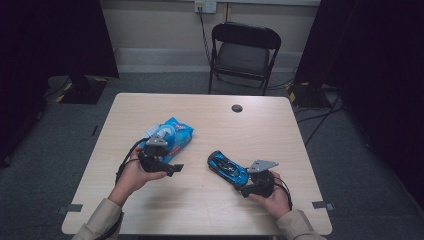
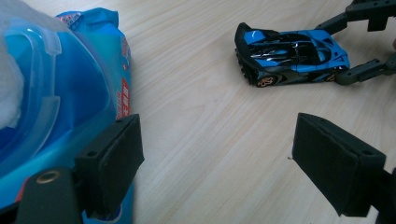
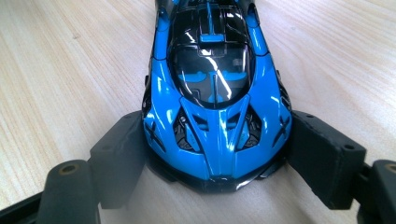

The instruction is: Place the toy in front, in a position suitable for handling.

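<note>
A person's two forearms came in from the near edge of a light wooden table (image 1: 210, 205), each hand holding a two-jaw gripper. The right gripper (image 1: 247, 186) sat toward the near right, and its jaws were pinching the nose of a blue and black toy car (image 1: 228, 167); the right gripper view showed both pads pressed against the car's front corners (image 3: 217, 116). The car rested on the tabletop, pointing away from that hand toward the table's middle. Just beyond and to the left, the left gripper (image 1: 167, 167) had its jaws spread wide, holding nothing, one pad (image 2: 109, 161) touching the edge of a blue wipes pack (image 1: 170, 136). The pack lay flat, left of centre, well apart from the car. Farthest off, beyond the table, stood a black folding chair (image 1: 244, 52).
</note>
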The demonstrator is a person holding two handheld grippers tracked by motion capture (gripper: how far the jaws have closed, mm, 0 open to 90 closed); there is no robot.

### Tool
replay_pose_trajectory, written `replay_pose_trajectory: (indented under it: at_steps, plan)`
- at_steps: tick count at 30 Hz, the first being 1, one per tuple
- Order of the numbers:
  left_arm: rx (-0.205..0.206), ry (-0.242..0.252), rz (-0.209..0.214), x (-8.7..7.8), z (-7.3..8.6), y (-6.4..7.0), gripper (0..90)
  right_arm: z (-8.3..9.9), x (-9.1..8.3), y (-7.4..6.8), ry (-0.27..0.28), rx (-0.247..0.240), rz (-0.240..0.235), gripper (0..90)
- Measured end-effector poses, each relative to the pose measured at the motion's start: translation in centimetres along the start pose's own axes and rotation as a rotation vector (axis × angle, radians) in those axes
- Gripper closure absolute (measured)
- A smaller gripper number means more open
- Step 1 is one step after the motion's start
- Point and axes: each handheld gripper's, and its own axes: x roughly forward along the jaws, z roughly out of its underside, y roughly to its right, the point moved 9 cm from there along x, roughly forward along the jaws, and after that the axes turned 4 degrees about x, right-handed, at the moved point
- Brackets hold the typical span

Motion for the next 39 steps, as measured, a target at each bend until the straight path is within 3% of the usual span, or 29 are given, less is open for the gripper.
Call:
replay_pose_trajectory:
  at_steps: [5, 9, 19, 28, 31, 39]
  plan:
    - [0.008, -0.01, -0.008, -0.7, -0.8, -0.4, 17.6, 0.0, 0.0, 0.0, 0.0, 0.0, 0.0, 22.8]
    - [-0.005, 0.009, -0.02, -1.5, -1.9, -0.9, 18.1, 0.0, 0.0, 0.0, 0.0, 0.0, 0.0, 22.7]
    - [-0.011, 0.024, -0.05, -2.8, -4.1, -3.2, 18.2, 0.0, 0.0, 0.0, 0.0, 0.0, 0.0, 22.8]
    - [-0.054, 0.023, -0.099, -2.5, -4.8, -5.7, 17.2, 0.0, 0.0, 0.0, 0.0, 0.0, -0.001, 22.7]
    - [-0.051, 0.016, -0.123, -2.2, -4.6, -6.5, 17.4, 0.0, 0.0, 0.0, 0.0, 0.0, -0.001, 22.8]
    - [-0.032, 0.008, -0.129, -1.5, -4.4, -7.4, 24.5, 0.0, 0.0, 0.0, 0.0, 0.0, -0.001, 22.8]
